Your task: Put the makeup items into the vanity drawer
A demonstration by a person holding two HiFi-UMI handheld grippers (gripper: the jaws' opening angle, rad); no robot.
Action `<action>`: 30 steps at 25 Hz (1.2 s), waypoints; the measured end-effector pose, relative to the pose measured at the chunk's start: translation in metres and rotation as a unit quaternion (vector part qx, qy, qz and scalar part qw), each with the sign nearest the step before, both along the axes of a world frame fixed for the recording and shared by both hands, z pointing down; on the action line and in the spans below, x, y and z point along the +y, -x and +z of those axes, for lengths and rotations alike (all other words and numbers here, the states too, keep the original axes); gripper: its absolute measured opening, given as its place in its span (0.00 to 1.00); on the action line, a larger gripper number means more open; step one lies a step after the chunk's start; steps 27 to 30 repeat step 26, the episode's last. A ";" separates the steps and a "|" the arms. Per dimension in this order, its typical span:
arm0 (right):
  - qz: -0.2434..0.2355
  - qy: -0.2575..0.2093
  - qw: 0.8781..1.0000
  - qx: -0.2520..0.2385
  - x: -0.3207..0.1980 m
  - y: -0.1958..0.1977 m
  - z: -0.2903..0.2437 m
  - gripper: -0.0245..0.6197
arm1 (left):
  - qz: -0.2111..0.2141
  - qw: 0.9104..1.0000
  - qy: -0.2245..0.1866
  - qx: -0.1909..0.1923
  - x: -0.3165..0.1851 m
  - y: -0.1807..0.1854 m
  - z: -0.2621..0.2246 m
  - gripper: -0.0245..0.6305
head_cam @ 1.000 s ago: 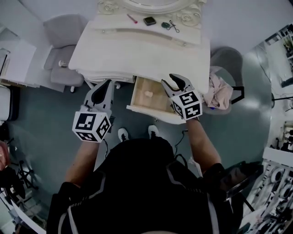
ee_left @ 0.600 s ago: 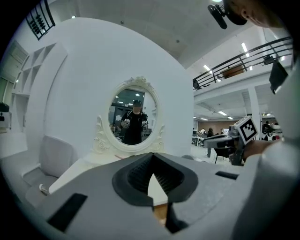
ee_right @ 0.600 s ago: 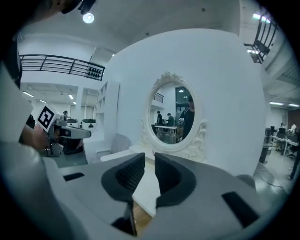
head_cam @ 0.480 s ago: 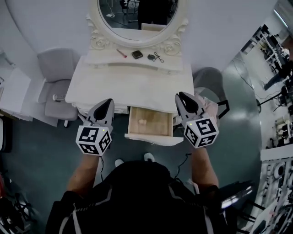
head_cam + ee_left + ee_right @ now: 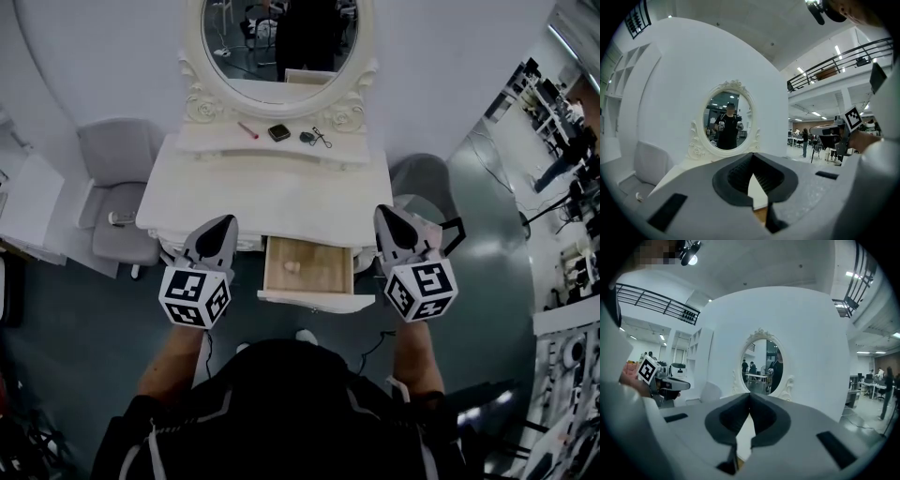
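Note:
The white vanity [image 5: 272,192] has its wooden drawer [image 5: 323,261] pulled out, and a small cream item [image 5: 292,268] lies inside. On the shelf under the mirror rest a pink stick [image 5: 247,130], a dark compact [image 5: 278,132], a small dark item [image 5: 307,137] and a wire curler [image 5: 323,141]. My left gripper [image 5: 225,223] [image 5: 752,157] hovers left of the drawer, shut and empty. My right gripper [image 5: 386,216] [image 5: 750,397] hovers right of the drawer; its jaws have just closed, with nothing between them.
An oval mirror [image 5: 281,42] [image 5: 727,121] [image 5: 764,366] stands at the back of the vanity. A grey chair [image 5: 117,202] sits to the left. Another chair [image 5: 427,178] stands to the right. Cluttered shelves [image 5: 572,366] fill the lower right.
Both grippers rose away from the drawer, the right one more. The right gripper's jaws went from open to shut, empty. The head view tilted up to show the mirror.

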State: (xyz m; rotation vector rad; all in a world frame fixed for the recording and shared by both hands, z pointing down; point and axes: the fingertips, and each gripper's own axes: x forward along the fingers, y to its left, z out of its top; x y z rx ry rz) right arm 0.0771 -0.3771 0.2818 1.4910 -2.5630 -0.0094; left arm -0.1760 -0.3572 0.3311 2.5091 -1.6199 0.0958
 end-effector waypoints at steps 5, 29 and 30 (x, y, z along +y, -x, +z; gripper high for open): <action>0.007 -0.011 1.000 0.008 -0.001 0.001 -0.005 0.05 | -0.003 1.000 -0.007 -0.014 -0.002 0.005 -0.002 0.04; 0.008 -0.006 1.000 -0.001 -0.024 -0.012 -0.013 0.05 | -0.027 0.999 -0.003 -0.033 -0.008 0.008 -0.009 0.04; 0.008 -0.006 1.000 -0.001 -0.024 -0.012 -0.013 0.05 | -0.027 0.999 -0.003 -0.033 -0.008 0.008 -0.009 0.04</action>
